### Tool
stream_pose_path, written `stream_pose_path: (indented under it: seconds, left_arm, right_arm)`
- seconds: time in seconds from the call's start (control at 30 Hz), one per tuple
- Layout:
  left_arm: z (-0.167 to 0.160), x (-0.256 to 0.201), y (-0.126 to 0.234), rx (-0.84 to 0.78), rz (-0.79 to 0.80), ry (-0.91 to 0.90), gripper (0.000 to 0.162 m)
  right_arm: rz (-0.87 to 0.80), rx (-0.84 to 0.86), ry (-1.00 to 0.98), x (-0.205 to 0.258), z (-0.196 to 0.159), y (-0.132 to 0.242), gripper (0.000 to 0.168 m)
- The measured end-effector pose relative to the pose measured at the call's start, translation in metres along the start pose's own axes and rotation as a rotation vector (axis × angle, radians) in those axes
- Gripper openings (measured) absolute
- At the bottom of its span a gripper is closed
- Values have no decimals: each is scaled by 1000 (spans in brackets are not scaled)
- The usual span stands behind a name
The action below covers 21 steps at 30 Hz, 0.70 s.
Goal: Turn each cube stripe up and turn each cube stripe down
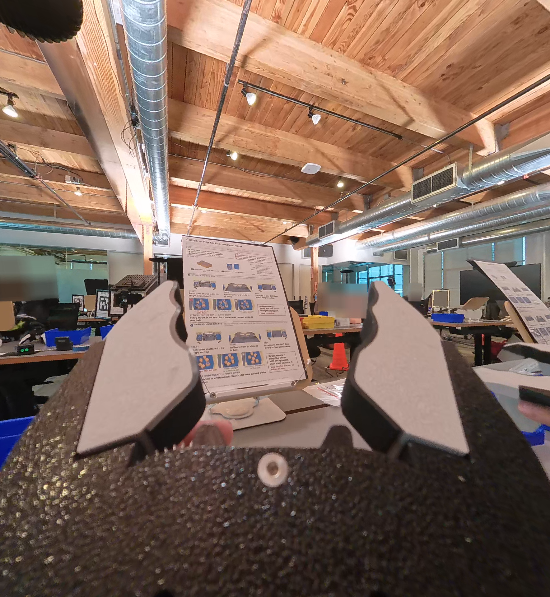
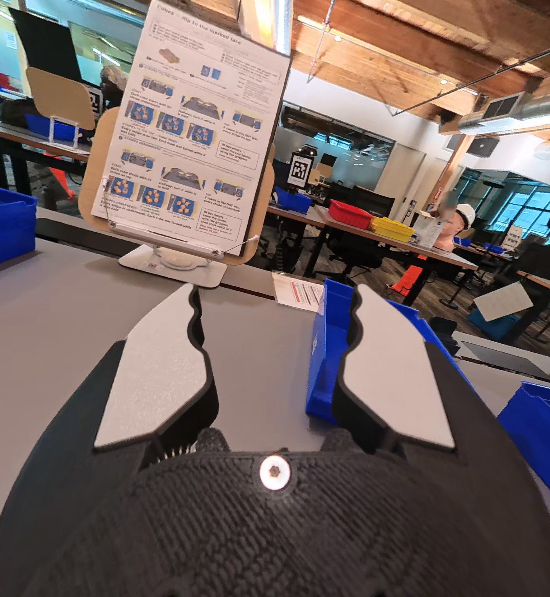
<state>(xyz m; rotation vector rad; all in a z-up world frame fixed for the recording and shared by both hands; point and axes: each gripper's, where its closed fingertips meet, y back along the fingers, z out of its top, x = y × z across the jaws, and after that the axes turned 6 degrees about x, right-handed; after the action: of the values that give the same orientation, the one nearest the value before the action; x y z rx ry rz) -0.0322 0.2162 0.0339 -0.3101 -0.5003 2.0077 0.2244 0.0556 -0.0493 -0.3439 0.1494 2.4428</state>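
Both hand-held grippers, left [image 1: 275, 329] and right [image 2: 275, 326], are spread and empty; no cube shows, so heft and hold-points cannot be judged.

Instruction sheet [image 2: 189, 129] on wooden stand, grey table [image 2: 57, 323] — blue bins [image 2: 2, 223], orange cone [image 1: 339, 355]

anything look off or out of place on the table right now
Nothing looks spilled or damaged. The instruction sheet stands on its stand, the blue bins sit upright on the grey table, and both grippers, left and right, are open and empty. No cubes are in view.
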Motion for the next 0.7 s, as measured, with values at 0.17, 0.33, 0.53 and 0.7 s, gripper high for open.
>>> stream_pose_path:
  seconds: [0.17,0.33,0.53,0.7]
  left_arm:
    - [-3,-4,0,8,-6,-6,106]
    - [-3,-6,-1,10,-8,-7,105]
    - [-4,-8,-1,13,-13,-11,105]
    - [-7,-9,-1,19,-12,-14,105]
  right_arm:
    - [-97,-92,-38,-18,15,11,88]
    - [-188,-167,-44,-34,28,25,88]
    - [-278,-198,7,-45,38,35,88]
    - [-246,-214,-36,-46,41,37,88]
